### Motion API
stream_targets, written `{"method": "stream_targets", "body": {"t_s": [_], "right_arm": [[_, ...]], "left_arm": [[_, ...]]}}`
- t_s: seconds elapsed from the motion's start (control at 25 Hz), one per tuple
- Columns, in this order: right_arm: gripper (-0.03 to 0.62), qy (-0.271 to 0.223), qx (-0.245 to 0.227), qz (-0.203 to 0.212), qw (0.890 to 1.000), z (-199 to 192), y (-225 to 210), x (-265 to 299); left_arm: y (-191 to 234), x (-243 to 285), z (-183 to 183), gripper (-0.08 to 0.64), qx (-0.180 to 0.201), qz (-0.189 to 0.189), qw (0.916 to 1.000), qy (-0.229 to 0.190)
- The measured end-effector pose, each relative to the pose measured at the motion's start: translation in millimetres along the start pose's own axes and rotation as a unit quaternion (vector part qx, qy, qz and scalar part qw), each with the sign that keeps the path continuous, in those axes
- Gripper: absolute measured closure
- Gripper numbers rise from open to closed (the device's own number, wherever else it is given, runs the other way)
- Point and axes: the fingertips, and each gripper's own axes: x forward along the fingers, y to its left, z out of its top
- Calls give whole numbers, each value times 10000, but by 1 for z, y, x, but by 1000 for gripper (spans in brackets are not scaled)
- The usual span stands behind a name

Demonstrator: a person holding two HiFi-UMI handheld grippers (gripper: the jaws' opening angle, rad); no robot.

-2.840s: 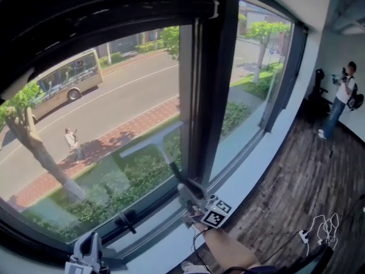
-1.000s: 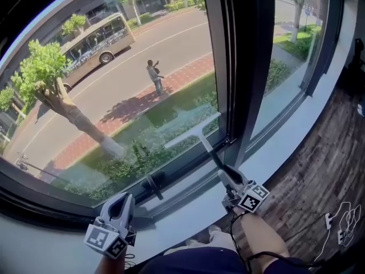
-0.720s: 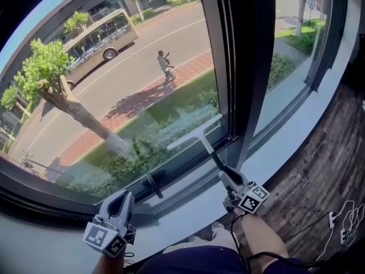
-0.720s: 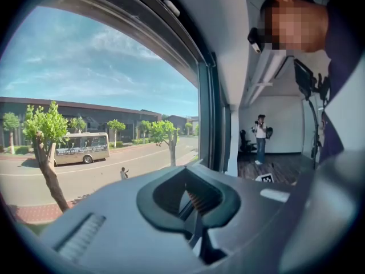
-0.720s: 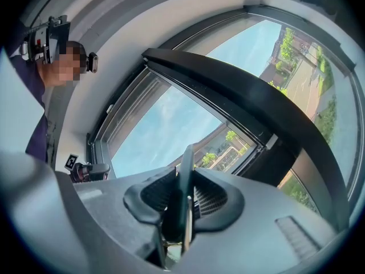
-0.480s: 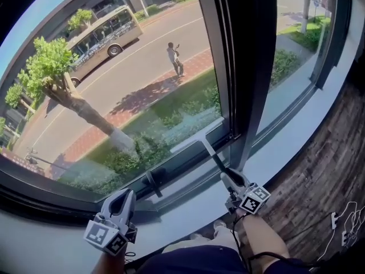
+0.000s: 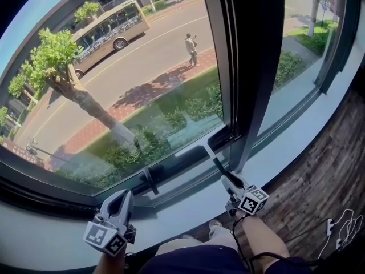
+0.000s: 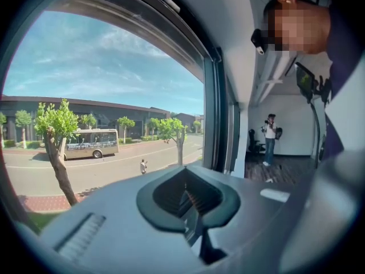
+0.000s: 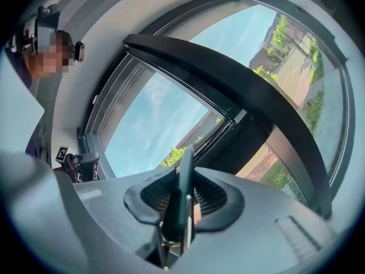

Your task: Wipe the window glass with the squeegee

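Head view alone: both grippers over the sill (image 7: 51, 241). The left gripper (image 7: 118, 200) is low left, and the right gripper (image 7: 231, 180) is near the mullion (image 7: 251, 67). The wood floor (image 7: 325, 176) and white cables (image 7: 337, 228) are at the lower right.
Left gripper view alone: a person (image 8: 269, 139) stands holding a camera by the far white wall. Sky shows over a long building.
Right gripper view alone: the squeegee (image 9: 183, 187) handle is seen end-on between the jaws. The left gripper shows small at the left edge.
Left gripper: jaws closed together with nothing between them. It hangs over the sill, well apart from the squeegee.
Right gripper: clamped on the lower end of the dark handle, with the jaws pressed to both its sides.
Squeegee: the handle slants up and left from the right gripper. The pale blade lies across the foot of the left glass (image 7: 142, 84), just above the lower frame and close to the mullion. Whether the blade presses the pane cannot be told.
Window: two panes in dark frames, split by the mullion. A black latch (image 7: 151, 178) sits on the lower frame, between the grippers.
Sill: pale grey, running under both panes.
Outside: a bus (image 7: 111, 30) on the road, a walker (image 7: 191, 43) on the brick path, and a tree (image 7: 68, 84). Hedges and grass lie below.
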Motion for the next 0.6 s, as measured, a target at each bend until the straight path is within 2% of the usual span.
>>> {"method": "stream_targets", "body": {"t_s": [0.24, 0.44, 0.6], "right_arm": [[489, -26, -36, -16, 10000, 11, 12, -4], [489, -563, -166, 195, 9981, 43, 47, -7], [489, -1102, -517, 605, 9907, 89, 110, 2]], "left_arm": [[13, -2, -3, 555, -120, -25, 9997, -223], [29, -11, -6, 555, -101, -103, 9992, -370], [51, -26, -18, 555, -98, -14, 9991, -406]]}}
